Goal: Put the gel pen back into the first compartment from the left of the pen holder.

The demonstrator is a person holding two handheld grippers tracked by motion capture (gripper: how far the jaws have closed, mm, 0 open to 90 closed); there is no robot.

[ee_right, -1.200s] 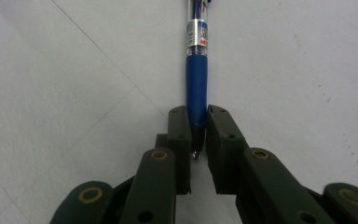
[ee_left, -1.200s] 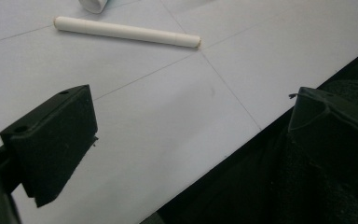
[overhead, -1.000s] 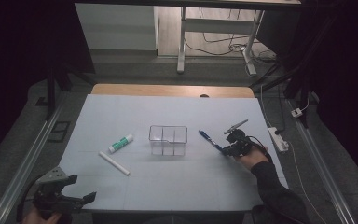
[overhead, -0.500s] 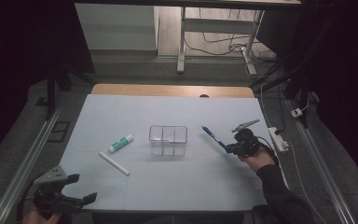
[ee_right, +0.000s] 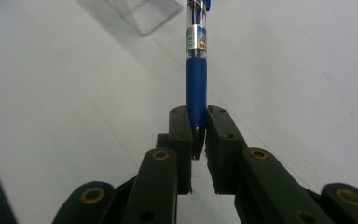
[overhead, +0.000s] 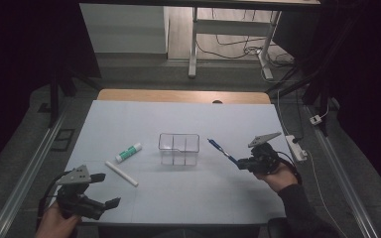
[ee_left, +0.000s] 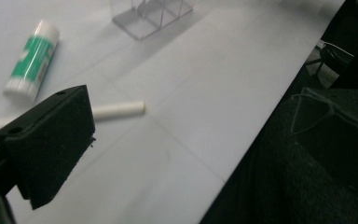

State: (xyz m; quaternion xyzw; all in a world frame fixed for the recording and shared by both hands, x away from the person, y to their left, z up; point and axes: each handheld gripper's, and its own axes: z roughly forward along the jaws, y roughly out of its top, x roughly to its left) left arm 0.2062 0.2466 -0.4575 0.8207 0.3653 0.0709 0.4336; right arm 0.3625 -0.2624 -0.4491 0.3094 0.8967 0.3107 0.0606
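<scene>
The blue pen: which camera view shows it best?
The right gripper view: the pen stands large and sharp, its tip end pinched in the right gripper. The high view shows it small, pointing toward the clear box.

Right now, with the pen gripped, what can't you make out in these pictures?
- Blue pen: in the right gripper view the right gripper covers its tip, and the top edge cuts its far end.
- Glue stick: label print is blurred in the left gripper view.
- White stick: its near end is hidden behind the left gripper.
- Clear box: the dividers are too faint to count in the high view.
</scene>
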